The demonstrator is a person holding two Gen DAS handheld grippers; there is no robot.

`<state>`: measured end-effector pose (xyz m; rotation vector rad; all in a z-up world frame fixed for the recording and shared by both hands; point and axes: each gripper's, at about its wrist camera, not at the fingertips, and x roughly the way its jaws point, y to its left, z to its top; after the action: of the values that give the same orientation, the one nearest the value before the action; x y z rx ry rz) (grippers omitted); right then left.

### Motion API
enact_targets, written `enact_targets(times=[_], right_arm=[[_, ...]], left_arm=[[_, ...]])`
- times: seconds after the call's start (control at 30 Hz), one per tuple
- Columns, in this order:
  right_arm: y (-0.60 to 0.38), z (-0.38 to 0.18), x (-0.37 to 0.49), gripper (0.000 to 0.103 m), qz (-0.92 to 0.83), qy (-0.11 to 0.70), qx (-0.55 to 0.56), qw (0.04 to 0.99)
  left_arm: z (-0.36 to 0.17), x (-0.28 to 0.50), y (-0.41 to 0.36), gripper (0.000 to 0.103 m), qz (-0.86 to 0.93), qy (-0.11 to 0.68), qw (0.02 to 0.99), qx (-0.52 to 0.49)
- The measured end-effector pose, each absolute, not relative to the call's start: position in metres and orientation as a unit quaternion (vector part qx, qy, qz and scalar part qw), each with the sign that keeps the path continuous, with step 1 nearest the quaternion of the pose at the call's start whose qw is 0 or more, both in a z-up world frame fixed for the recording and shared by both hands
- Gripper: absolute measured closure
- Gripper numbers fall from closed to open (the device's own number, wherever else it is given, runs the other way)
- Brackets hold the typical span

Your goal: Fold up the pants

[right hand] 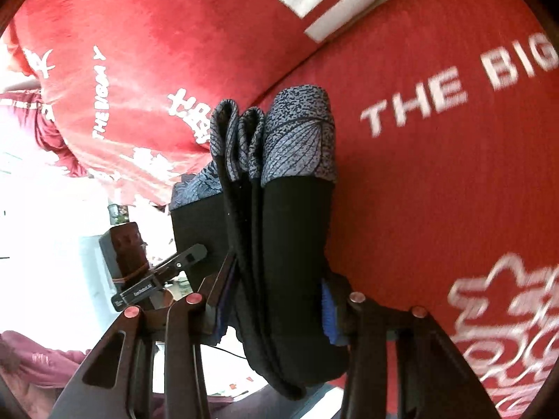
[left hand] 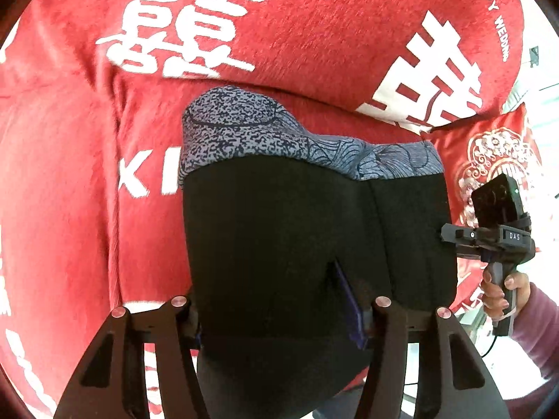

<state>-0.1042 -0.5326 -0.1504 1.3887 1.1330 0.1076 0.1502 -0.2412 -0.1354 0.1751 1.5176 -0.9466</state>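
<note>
now both grippers (left hand: 279,317) (right hand: 276,309) clamp folded black pants (left hand: 279,230) above red cover (left hand: 314,35).

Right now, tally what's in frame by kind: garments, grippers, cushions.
Pants, black with a grey patterned band: 1
Gripper: 2, left gripper and right gripper, both shut on the pants
Red cushions: 1 small embroidered cushion beside the big red printed cover
Total: 4

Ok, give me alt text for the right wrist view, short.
The right gripper is shut on a folded stack of black pants with a grey patterned band, held above a red blanket with white lettering. The left gripper grips the far edge.
</note>
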Motion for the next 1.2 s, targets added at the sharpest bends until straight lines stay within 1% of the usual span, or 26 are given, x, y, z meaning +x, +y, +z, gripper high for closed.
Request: enact_targets(times=[0.3,0.5,0.53,0.6,0.63,0.7,0.73,0.8,0.83,0.87,0.97,1.03,1.07,1.1,1.2], right_arm=[[-0.490,-0.149,-0.134,0.058,0.049,0.495,0.615,0.612],[-0.479,-0.168,-0.149,0.058,0.040,0.526,0.591,0.611],[-0.477,-0.172,-0.149,0.058,0.039,0.534,0.581,0.613],[-0.476,-0.178,-0.150,0.055,0.035,0.542,0.567,0.619],[-0.476,-0.182,-0.150,0.053,0.033,0.543,0.568,0.618],[-0.476,-0.185,-0.150,0.047,0.028,0.550,0.558,0.621],[-0.475,-0.186,-0.148,0.046,0.025,0.556,0.548,0.625],[-0.476,-0.187,-0.148,0.040,0.016,0.562,0.539,0.628],[-0.476,-0.187,-0.150,0.040,0.012,0.563,0.538,0.628],[-0.476,-0.185,-0.150,0.037,0.008,0.564,0.536,0.628],[-0.475,-0.176,-0.151,0.034,-0.012,0.576,0.519,0.631],[-0.476,-0.168,-0.153,0.031,-0.025,0.582,0.515,0.629],[-0.477,-0.164,-0.154,0.026,-0.034,0.587,0.512,0.627],[-0.478,-0.159,-0.156,0.024,-0.043,0.592,0.508,0.624],[-0.480,-0.144,-0.162,0.022,-0.067,0.609,0.492,0.618]], left_arm=[[-0.139,0.135,-0.200,0.044,-0.387,0.673,0.626,0.067],[-0.176,0.127,-0.185,0.042,-0.374,0.684,0.623,0.069],[-0.184,0.128,-0.182,0.039,-0.372,0.686,0.623,0.061],[-0.190,0.130,-0.178,0.022,-0.370,0.677,0.633,0.062],[-0.193,0.131,-0.177,0.018,-0.366,0.676,0.636,0.066],[-0.198,0.134,-0.177,0.002,-0.358,0.675,0.640,0.074],[-0.201,0.135,-0.176,0.001,-0.355,0.676,0.641,0.075],[-0.203,0.136,-0.176,0.000,-0.350,0.683,0.638,0.071],[-0.202,0.136,-0.176,0.000,-0.347,0.683,0.638,0.074],[-0.200,0.136,-0.176,0.000,-0.343,0.682,0.641,0.080],[-0.191,0.131,-0.179,0.000,-0.320,0.679,0.652,0.111],[-0.180,0.127,-0.181,0.000,-0.296,0.669,0.667,0.140],[-0.174,0.125,-0.181,0.000,-0.288,0.664,0.673,0.150],[-0.166,0.122,-0.181,0.001,-0.283,0.659,0.679,0.155],[-0.141,0.111,-0.179,0.000,-0.261,0.649,0.696,0.161]])
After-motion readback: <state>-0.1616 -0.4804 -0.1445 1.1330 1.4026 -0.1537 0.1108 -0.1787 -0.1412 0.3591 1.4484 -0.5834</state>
